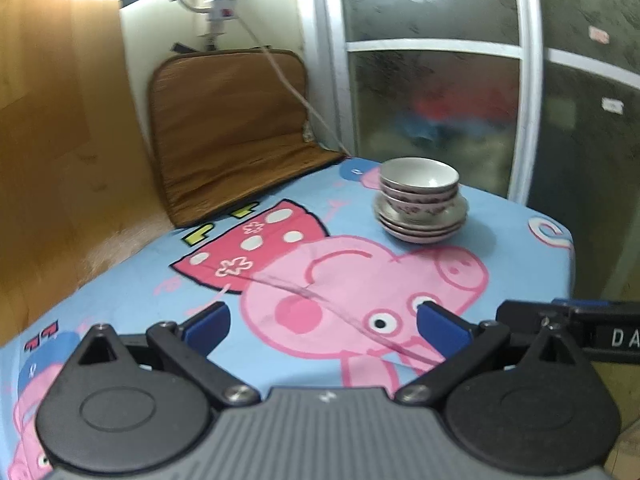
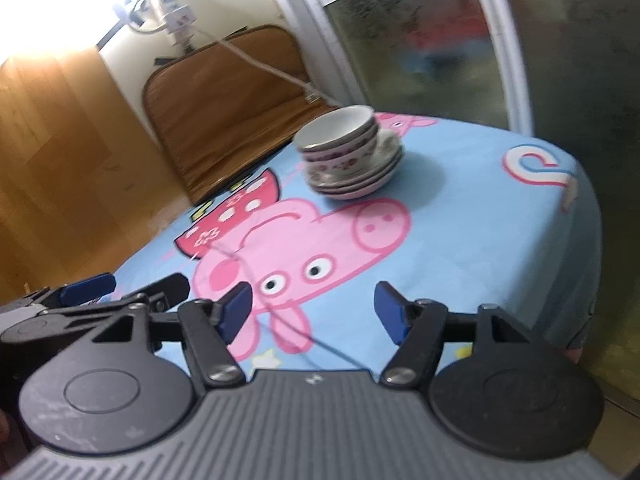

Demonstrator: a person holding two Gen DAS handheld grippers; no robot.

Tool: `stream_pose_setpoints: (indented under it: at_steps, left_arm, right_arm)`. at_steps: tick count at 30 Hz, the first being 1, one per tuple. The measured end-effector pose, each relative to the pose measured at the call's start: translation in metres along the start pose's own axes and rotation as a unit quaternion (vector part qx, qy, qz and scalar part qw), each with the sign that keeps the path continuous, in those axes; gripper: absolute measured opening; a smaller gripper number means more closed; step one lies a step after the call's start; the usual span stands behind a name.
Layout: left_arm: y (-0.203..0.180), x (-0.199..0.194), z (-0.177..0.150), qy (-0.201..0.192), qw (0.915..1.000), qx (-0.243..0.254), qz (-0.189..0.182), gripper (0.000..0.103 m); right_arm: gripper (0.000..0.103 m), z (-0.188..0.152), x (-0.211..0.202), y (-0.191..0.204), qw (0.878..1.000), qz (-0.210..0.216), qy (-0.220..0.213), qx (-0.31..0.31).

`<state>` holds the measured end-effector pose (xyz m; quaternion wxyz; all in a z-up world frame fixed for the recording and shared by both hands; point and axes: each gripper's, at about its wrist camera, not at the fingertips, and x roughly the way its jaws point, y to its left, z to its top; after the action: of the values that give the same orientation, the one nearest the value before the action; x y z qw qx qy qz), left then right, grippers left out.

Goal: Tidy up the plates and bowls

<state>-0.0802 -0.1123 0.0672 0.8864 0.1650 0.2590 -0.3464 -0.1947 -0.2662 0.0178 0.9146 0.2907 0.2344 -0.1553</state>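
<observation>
Left fingers: my left gripper (image 1: pixel 322 322) has its blue pads spread wide with nothing between them, only the cartoon pig cloth (image 1: pixel 344 280) showing through the gap.
Right fingers: my right gripper (image 2: pixel 316 312) is likewise spread and empty-handed.
Pose: I hold both grippers low and level on my side of the pig's face, well short of the crockery, pointing toward it; the right view is rolled a little. Each gripper shows at the edge of the other's view, so they sit side by side, close together.
Bowls: the bowls (image 1: pixel 419 184) are nested in one pile, beyond the pig's snout, toward the far corner of the worktop (image 1: pixel 520 248).
Plates: the plates (image 1: pixel 422 222) lie stacked directly under the bowls, carrying them.
Progress: I judge the stacking done; I see no loose plate or bowl elsewhere on the cloth.
Left to do: little, I think; perhaps only backing away, or shifting the whole pile if it belongs elsewhere.
</observation>
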Motion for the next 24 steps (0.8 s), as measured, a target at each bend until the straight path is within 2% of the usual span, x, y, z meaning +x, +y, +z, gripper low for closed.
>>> stream_pose_setpoints:
  at_steps: [3, 8, 10, 12, 16, 24]
  left_arm:
    - [-0.005, 0.005, 0.003, -0.001, 0.9999, 0.011, -0.006, 0.103]
    - [-0.003, 0.014, -0.004, -0.012, 0.9996, -0.024, -0.004, 0.103]
    - [-0.003, 0.018, -0.008, -0.002, 1.0000, -0.006, 0.003, 0.103]
    - [0.000, 0.021, -0.012, 0.000, 0.9999, -0.011, 0.013, 0.103]
    - [0.003, 0.029, -0.017, 0.018, 0.9996, -0.021, 0.006, 0.103]
    - [-0.006, 0.042, -0.027, 0.044, 0.9989, -0.007, 0.013, 0.103]
  right_arm:
    - [0.070, 0.001, -0.003, -0.002, 1.000, -0.018, -0.013, -0.002]
    - [0.071, 0.002, -0.002, -0.003, 0.999, -0.041, -0.032, -0.005]
    - [0.072, 0.001, 0.000, 0.000, 0.998, -0.051, -0.042, -0.009]
    - [0.074, -0.001, 0.002, 0.001, 0.997, -0.057, -0.049, -0.013]
    - [0.075, -0.005, 0.010, 0.001, 0.997, -0.062, -0.041, -0.013]
    - [0.076, -0.007, 0.014, -0.002, 0.997, -0.068, -0.045, -0.011]
